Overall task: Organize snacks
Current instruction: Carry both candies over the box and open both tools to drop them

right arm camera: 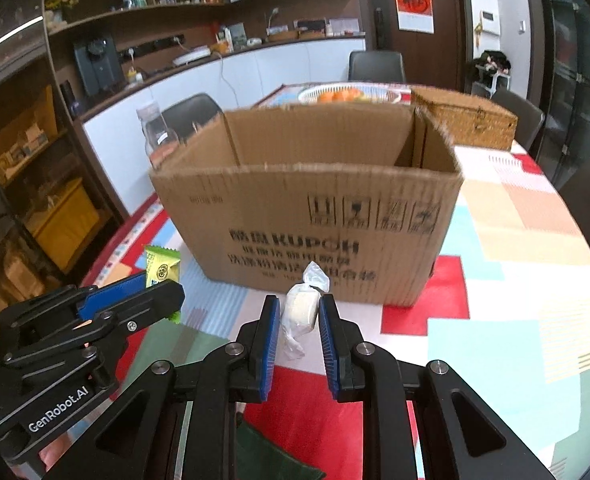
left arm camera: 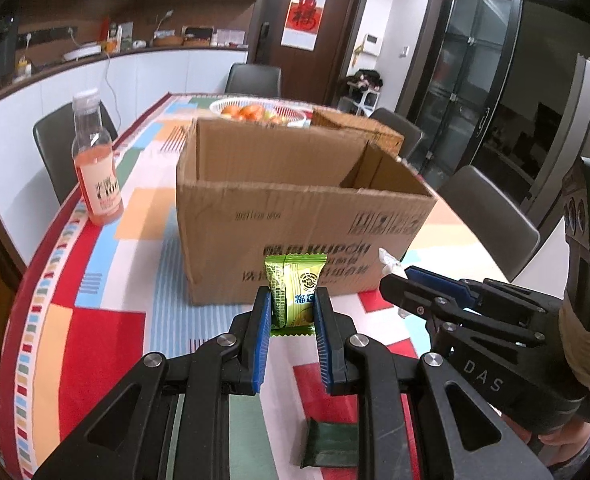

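left gripper (left arm camera: 293, 310): clamped tight on a green snack packet (left arm camera: 295, 290), lower centre of its own view; the packet stands upright between the blue pads, clear of the tablecloth

right gripper (right arm camera: 298, 316): closed on a white wrapped candy (right arm camera: 301, 308), lower centre of the right wrist view; one twisted end sticks up, the other hangs below the pads

box: open cardboard box (left arm camera: 303, 208) fills the middle of both frames, beyond both grippers; looks like the drop spot to me, with a divider near its right end

leftovers: dark green packet (left arm camera: 329, 446) lies on the table (left arm camera: 107, 340) at the bottom of the left view

risks: both grippers sit close side by side, so they could bump; the near wall stands tall, so a low approach would snag; the candy's wrapper looks slippery, so it might slide out
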